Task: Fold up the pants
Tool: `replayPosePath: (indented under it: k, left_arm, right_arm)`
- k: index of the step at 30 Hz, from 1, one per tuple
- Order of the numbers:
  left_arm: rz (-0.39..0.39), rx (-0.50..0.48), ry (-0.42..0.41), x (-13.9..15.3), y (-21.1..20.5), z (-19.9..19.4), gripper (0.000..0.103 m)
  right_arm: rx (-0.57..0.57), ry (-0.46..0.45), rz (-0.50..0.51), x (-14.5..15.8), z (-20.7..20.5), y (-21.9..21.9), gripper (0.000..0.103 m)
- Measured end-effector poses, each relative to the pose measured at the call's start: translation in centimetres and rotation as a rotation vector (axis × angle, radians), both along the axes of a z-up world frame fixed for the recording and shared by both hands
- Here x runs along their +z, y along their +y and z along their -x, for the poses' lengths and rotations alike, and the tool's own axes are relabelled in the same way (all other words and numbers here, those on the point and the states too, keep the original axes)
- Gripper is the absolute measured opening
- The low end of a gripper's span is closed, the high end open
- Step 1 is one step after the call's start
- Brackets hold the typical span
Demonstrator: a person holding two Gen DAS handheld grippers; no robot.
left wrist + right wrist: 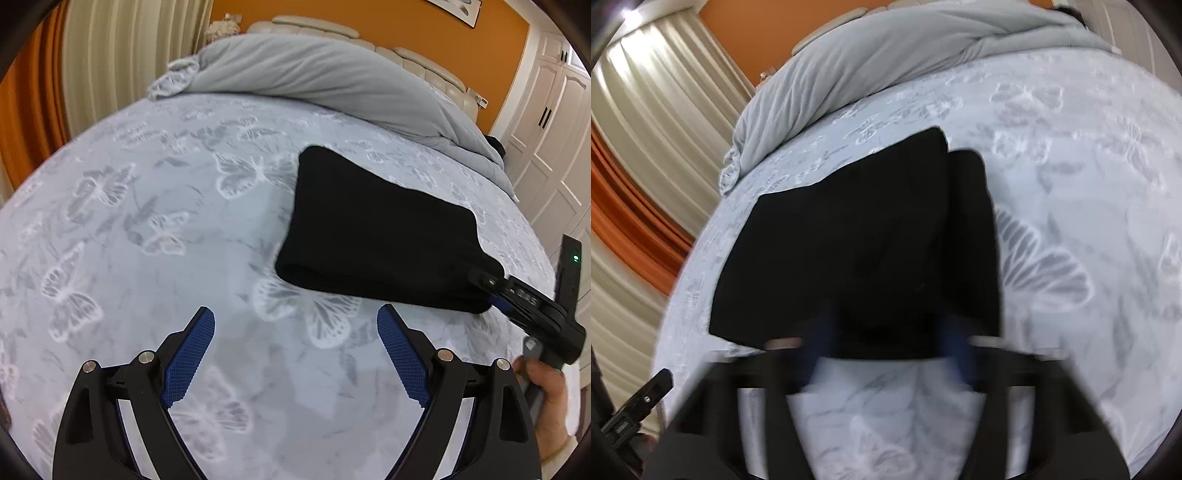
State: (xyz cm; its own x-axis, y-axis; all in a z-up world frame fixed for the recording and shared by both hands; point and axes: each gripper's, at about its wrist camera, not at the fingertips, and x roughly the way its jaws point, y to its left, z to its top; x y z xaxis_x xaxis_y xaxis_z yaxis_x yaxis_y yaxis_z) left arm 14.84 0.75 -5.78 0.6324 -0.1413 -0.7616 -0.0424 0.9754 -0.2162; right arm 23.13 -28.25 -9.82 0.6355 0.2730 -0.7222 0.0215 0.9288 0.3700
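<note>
The black pants (pixel 373 229) lie folded into a compact bundle on the butterfly-print bedsheet (pixel 147 221). My left gripper (pixel 295 332) is open and empty, hovering over bare sheet just in front of the bundle. My right gripper (pixel 493 291) shows at the right of the left wrist view, its tips at the bundle's near right corner. In the right wrist view the pants (pixel 857 240) fill the centre and my right gripper (pixel 886 336) is blurred, its fingers apart at the bundle's near edge; whether it grips the cloth is unclear.
A rolled grey duvet (pixel 314 77) lies across the head of the bed by a cream headboard (pixel 424 62). Curtains (pixel 110 55) hang at the left, white wardrobe doors (pixel 554 129) stand at the right. My hand (pixel 546 384) holds the right gripper's handle.
</note>
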Motion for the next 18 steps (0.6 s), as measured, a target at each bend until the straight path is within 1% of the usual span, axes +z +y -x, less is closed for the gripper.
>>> replayPosePath:
  k: [1, 2, 4, 5, 6, 7, 8, 9, 10, 11, 12, 13, 15, 16, 17, 18]
  left_arm:
    - [0.007, -0.003, 0.01, -0.3, -0.1, -0.2, 0.087]
    - [0.007, -0.006, 0.017, -0.5, -0.3, -0.3, 0.087]
    - [-0.011, 0.003, 0.017, -0.8, -0.5, -0.2, 0.087]
    - [-0.014, 0.001, 0.017, -0.8, -0.5, -0.2, 0.087]
    - [-0.016, -0.005, 0.023, -0.9, -0.7, -0.2, 0.087]
    - [-0.016, -0.016, 0.03, -1.1, -0.9, -0.2, 0.087]
    - [-0.018, -0.029, 0.037, -1.3, -1.2, -0.3, 0.087]
    - [-0.033, -0.037, 0.045, -1.6, -1.6, -0.2, 0.087]
    - [-0.048, -0.038, 0.05, -1.8, -1.8, -0.1, 0.087]
    - [-0.06, -0.037, 0.053, -1.9, -2.0, 0.0, 0.087]
    - [-0.068, -0.036, 0.055, -1.9, -2.1, 0.2, 0.087]
    - [-0.063, -0.037, 0.051, -1.8, -2.2, 0.5, 0.087]
    - [-0.052, -0.037, 0.037, -1.4, -2.2, 0.8, 0.087]
    - [-0.057, -0.039, 0.024, -1.2, -2.4, 1.0, 0.087]
    - [-0.068, -0.042, 0.016, -1.1, -2.5, 1.1, 0.087]
    - [-0.098, -0.047, 0.005, -1.0, -2.8, 1.2, 0.087]
  right_arm:
    - [0.005, -0.02, -0.001, 0.7, 0.2, -0.1, 0.019]
    - [0.008, -0.053, 0.0, 2.1, 0.7, -0.2, 0.016]
    - [0.022, -0.101, 0.0, 4.4, 1.6, -0.5, 0.016]
    - [0.022, -0.103, 0.024, 4.5, 1.7, -0.5, 0.016]
    - [0.023, -0.059, 0.081, 3.2, 1.5, -0.5, 0.019]
    - [0.026, 0.002, 0.101, 1.5, 1.2, -0.7, 0.025]
    - [0.021, 0.066, 0.086, -0.7, 1.0, -1.1, 0.026]
    - [0.007, 0.06, 0.034, -1.6, 1.3, -1.8, 0.027]
    - [-0.021, 0.041, -0.015, -1.0, 1.8, -2.4, 0.027]
    - [-0.046, 0.041, -0.015, 0.3, 1.9, -2.5, 0.029]
    - [-0.064, -0.008, 0.003, 2.2, 2.3, -2.2, 0.031]
    - [-0.05, -0.097, 0.028, 4.6, 3.1, -1.3, 0.031]
    - [-0.01, -0.148, 0.074, 6.4, 3.3, 0.2, 0.031]
    - [0.013, -0.14, 0.09, 6.1, 2.8, 1.0, 0.031]
    - [0.015, -0.107, 0.107, 4.9, 2.1, 1.1, 0.032]
    - [0.003, -0.037, 0.139, 3.1, 1.0, 1.0, 0.032]
